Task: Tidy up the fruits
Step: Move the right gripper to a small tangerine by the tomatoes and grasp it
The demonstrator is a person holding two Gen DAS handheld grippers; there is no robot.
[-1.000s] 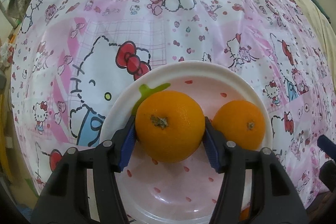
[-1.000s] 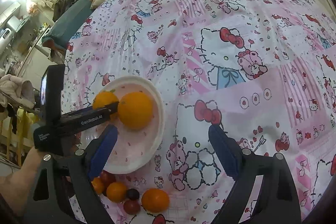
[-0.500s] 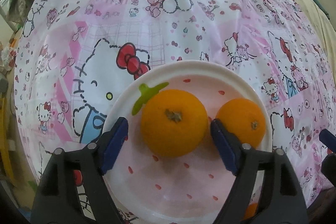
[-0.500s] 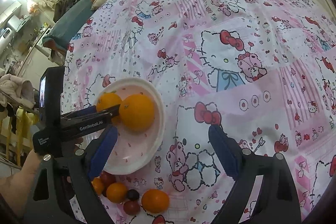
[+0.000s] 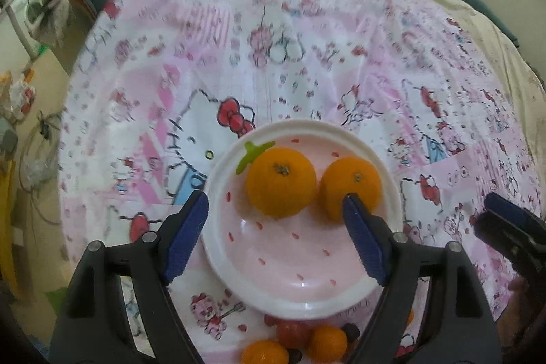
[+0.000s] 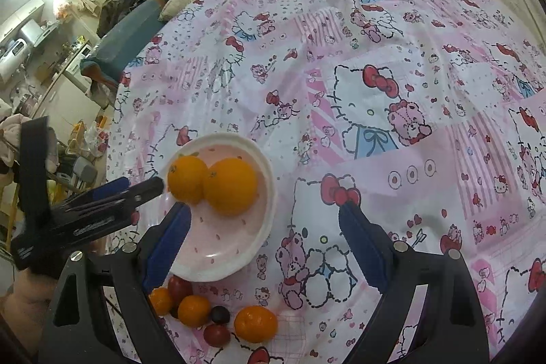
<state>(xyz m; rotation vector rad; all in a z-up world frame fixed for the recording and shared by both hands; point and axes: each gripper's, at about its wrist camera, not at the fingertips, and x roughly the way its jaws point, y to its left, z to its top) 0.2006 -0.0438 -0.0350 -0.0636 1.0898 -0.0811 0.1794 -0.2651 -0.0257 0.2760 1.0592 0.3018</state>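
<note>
Resting side by side on a pink plate (image 5: 300, 265) with a white rim, two oranges sit at the centre of the left wrist view: the larger orange (image 5: 280, 181) lies left of the smaller orange (image 5: 351, 181), and the two appear to touch. The left gripper (image 5: 274, 239) stands wide, its blue pads (image 5: 186, 234) apart at the lower part of the frame with nothing pressed between them; the right-hand pad overlaps the lower edge of the smaller orange in the picture, though whether it touches the fruit cannot be told. Below the plate, at the bottom edge of that view, a cluster of small fruits (image 5: 307, 341) lies on the tablecloth (image 5: 239, 57), which is printed with pink cartoon cats and bows. In the right wrist view the same plate (image 6: 239, 248) sits left of centre with both oranges toward its upper left, the larger one (image 6: 230, 186) and the smaller one (image 6: 187, 174). The left gripper (image 6: 136, 190) enters from the left edge, held in a hand (image 6: 24, 299) at the lower left corner. The right gripper (image 6: 262, 244) is spread wide and empty, one pad over the plate's lower left rim, the other over the cloth. Small orange, red and dark fruits (image 6: 211, 312) lie on the cloth just below the plate.
</note>
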